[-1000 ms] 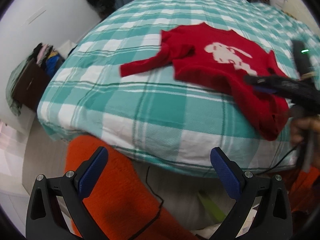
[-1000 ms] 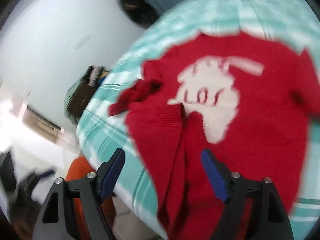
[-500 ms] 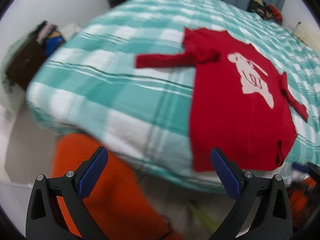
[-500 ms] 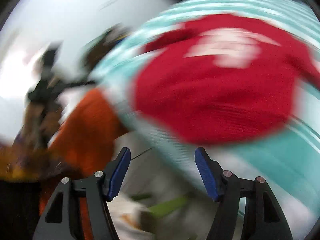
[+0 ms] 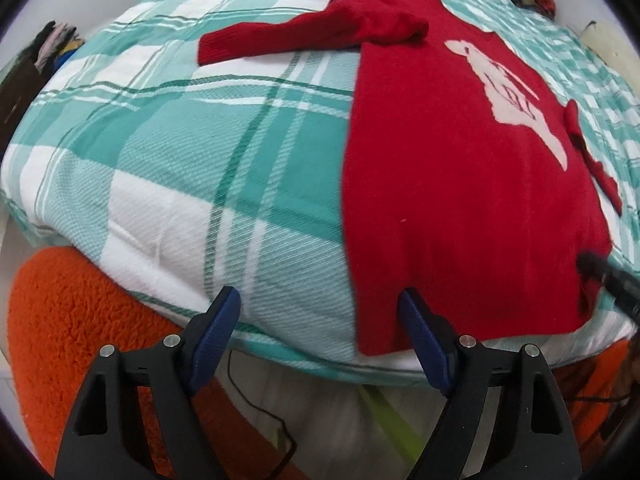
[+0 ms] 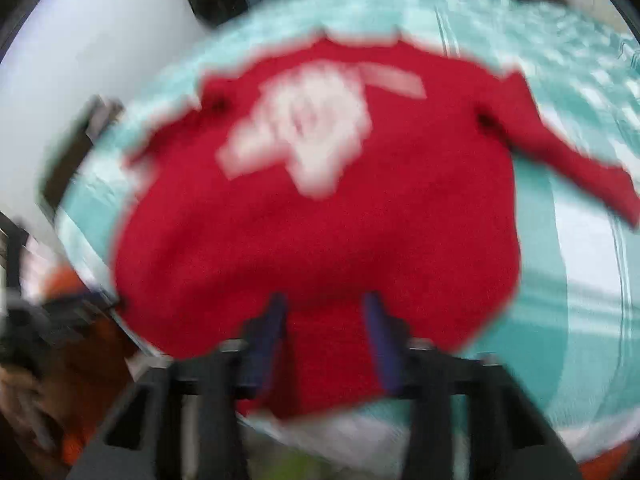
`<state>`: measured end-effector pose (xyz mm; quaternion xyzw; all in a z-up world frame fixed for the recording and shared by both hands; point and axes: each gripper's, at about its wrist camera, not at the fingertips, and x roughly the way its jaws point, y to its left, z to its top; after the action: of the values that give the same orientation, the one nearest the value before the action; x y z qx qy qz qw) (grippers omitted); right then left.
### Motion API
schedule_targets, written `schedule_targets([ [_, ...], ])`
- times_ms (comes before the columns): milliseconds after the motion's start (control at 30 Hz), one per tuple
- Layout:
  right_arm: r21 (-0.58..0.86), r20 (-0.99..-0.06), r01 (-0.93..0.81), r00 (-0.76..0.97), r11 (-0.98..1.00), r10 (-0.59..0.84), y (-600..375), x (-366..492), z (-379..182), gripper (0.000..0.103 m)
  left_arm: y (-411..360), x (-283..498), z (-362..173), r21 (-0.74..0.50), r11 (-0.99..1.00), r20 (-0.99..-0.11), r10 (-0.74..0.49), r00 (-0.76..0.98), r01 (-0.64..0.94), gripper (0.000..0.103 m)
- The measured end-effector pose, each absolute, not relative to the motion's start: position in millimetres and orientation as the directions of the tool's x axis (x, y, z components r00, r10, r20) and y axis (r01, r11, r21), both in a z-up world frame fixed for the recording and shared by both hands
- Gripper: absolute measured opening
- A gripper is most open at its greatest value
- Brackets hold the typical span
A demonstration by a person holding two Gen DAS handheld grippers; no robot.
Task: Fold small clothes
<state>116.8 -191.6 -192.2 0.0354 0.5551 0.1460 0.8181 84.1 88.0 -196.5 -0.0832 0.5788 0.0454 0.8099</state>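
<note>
Teal-and-white checked bedding (image 5: 168,152) covers a bed, and a red sweater (image 5: 460,184) with a pale motif lies face up on it, one sleeve (image 5: 288,36) stretched sideways, its hem at the near edge, likely spread flat for folding. The left claw (image 5: 320,320) is wide but closing, gripping nothing; its right pad sits over the hem's corner. The right claw (image 6: 324,320), blurred, is narrowing astride the hem; contact is unclear.
</note>
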Motion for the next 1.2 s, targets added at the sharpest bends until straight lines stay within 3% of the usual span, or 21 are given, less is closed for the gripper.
schedule_targets([
  [133,0.122,-0.941,-0.108,0.302,0.987,0.149,-245,74,-189,0.03,98,81,-193,-0.115,0.976,-0.936,-0.044,0.349,-0.187,0.082],
  [267,0.216,-0.925,0.019,0.325,0.976,0.198,-290,43,-178,0.037,96,80,-193,-0.162,0.973,-0.929,-0.095,0.358,-0.163,0.078],
  [367,0.38,-0.854,0.059,0.406,0.923,0.326,-307,44,-176,0.067,89,83,-195,-0.197,0.971,-0.928,-0.141,0.346,-0.133,0.07],
  [500,0.662,-0.708,0.104,0.414,0.742,0.573,-314,61,-213,0.066,94,83,-205,-0.275,0.95,-0.922,-0.217,0.321,-0.147,0.064],
  [567,0.706,-0.674,0.071,0.373,0.705,0.637,-298,71,-231,0.06,100,84,-213,-0.346,0.922,-0.912,-0.286,0.295,-0.175,0.053],
  [600,0.715,-0.666,0.053,0.352,0.697,0.657,-292,75,-236,0.047,102,85,-218,-0.382,0.904,-0.904,-0.324,0.279,-0.19,0.047],
  [633,0.719,-0.662,0.029,0.336,0.695,0.67,-284,78,-240,0.036,102,87,-220,-0.41,0.891,-0.896,-0.355,0.265,-0.193,0.026],
  [667,0.708,-0.668,0.007,0.329,0.706,0.667,-280,79,-241,0.005,100,88,-222,-0.429,0.884,-0.89,-0.38,0.252,-0.184,0.004],
  [933,0.585,-0.723,-0.046,0.422,0.81,0.546,-295,47,-180,0.004,102,67,-188,-0.375,0.913,-0.889,-0.305,0.342,-0.16,0.002],
  [1067,0.536,-0.796,0.028,0.349,0.844,0.494,-289,56,-220,0.004,89,80,-210,-0.279,0.943,-0.938,-0.228,0.259,-0.18,0.001],
  [1200,0.513,-0.824,0.073,0.322,0.855,0.466,-294,59,-232,0.004,75,76,-198,-0.198,0.97,-0.95,-0.154,0.272,-0.143,0.001],
])
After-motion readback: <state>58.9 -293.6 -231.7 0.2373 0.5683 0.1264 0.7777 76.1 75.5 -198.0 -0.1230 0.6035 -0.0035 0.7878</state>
